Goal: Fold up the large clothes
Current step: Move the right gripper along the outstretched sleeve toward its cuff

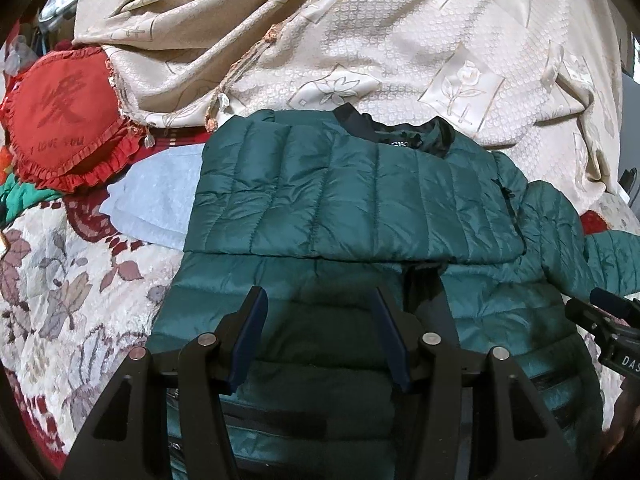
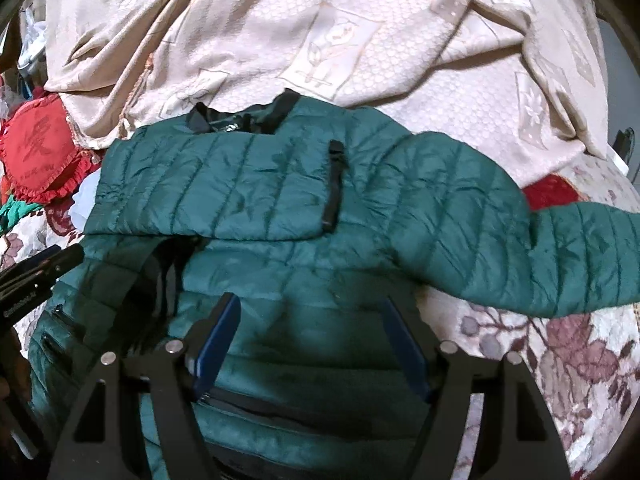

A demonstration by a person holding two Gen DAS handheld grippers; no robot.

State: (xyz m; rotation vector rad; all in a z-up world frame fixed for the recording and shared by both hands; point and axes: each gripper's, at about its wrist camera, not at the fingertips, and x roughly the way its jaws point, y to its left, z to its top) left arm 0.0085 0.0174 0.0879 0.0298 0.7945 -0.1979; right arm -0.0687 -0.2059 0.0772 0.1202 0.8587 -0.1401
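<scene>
A dark green quilted puffer jacket (image 1: 340,200) lies on the bed, black collar at the far end. Its left side is folded across the chest. Its right sleeve (image 2: 540,248) stretches out to the right over the bedspread. My left gripper (image 1: 318,300) is open and empty, just above the jacket's lower left part. My right gripper (image 2: 310,308) is open and empty, above the jacket's lower right part (image 2: 304,344). The right gripper also shows at the edge of the left wrist view (image 1: 612,316), and the left gripper shows at the edge of the right wrist view (image 2: 44,268).
A cream patterned blanket (image 1: 360,40) is heaped behind the jacket. A red heart-shaped pillow (image 1: 64,120) lies at the far left. A pale blue cloth (image 1: 156,204) lies under the jacket's left edge. The flowered bedspread (image 1: 60,280) surrounds the jacket.
</scene>
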